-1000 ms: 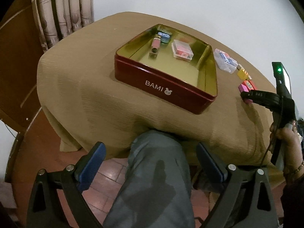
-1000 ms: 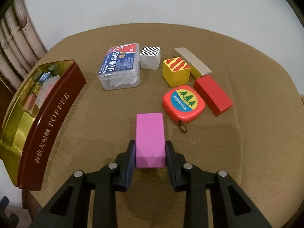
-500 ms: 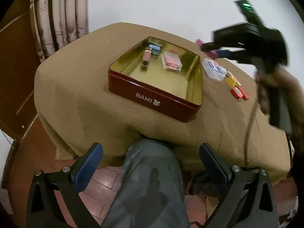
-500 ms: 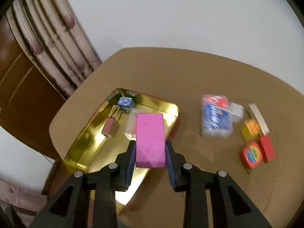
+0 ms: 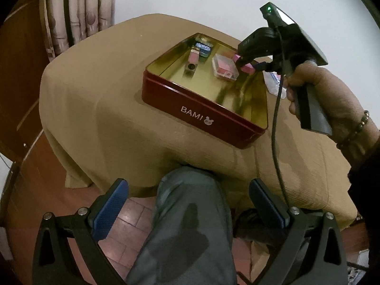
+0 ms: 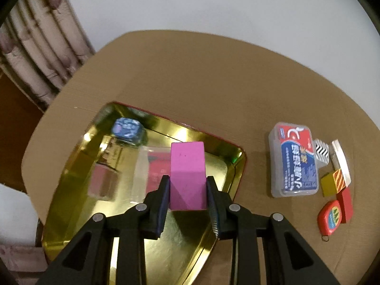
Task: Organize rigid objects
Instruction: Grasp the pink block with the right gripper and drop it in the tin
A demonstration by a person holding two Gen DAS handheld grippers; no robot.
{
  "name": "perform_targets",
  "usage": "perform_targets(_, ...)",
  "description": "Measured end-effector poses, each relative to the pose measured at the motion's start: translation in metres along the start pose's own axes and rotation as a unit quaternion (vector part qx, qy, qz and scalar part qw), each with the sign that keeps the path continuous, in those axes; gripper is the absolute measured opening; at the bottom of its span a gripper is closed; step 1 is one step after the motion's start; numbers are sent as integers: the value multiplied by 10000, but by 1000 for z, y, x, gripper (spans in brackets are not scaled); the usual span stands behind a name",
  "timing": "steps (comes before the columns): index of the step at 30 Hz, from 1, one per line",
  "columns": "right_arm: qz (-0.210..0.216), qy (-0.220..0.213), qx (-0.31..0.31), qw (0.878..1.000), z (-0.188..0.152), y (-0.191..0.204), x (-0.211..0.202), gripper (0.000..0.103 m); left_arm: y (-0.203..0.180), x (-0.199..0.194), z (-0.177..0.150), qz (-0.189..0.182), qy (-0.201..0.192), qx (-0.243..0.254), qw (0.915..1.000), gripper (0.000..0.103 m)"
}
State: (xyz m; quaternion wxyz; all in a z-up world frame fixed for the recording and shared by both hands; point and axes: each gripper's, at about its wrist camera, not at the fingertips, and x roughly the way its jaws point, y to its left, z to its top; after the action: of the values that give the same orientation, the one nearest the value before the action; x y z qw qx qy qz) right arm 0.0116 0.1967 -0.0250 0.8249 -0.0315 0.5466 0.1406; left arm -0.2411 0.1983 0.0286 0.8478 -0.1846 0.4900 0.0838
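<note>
Right gripper (image 6: 187, 190) has carried the pink block (image 6: 187, 175), still clenched, from the cloth to above the gold tin (image 6: 71, 185); lower it onto bare floor at 6 o'clock of the clear case (image 5: 224, 68) before releasing; left gripper (image 5: 190, 206) idles wide open, empty

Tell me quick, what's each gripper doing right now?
Left gripper: open, holding nothing.
Right gripper: shut on the pink block, above the tin.
</note>
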Motion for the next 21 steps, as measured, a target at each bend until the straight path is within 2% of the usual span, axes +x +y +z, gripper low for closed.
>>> perform_targets(4, -281, -5, 7, 9996, 3, 4, 6, 30, 2, 4, 1, -14, 67, -84, 9999, 100)
perform_targets(6, -292, 100, 57, 9995, 6, 6, 13, 30, 5, 5, 0, -43, 119, -120, 9998, 100)
perform_targets(9, 12, 183, 160, 9997, 9, 8, 19, 30, 7, 6, -1, -55, 179, -161, 9997, 100)
perform_targets(14, 285, -25, 267, 9992, 10, 11, 14, 32, 7, 4, -2, -65, 141, -201, 9997, 100)
perform_targets(18, 695, -509, 284, 9959, 3, -2, -17, 38, 4, 0, -2, -18, 31, -119, 9999, 100)
perform_targets(21, 1136, -814, 410, 9893, -9, -21, -42, 38, -1, -1, -4, 12, 15, 17, 10000, 100)
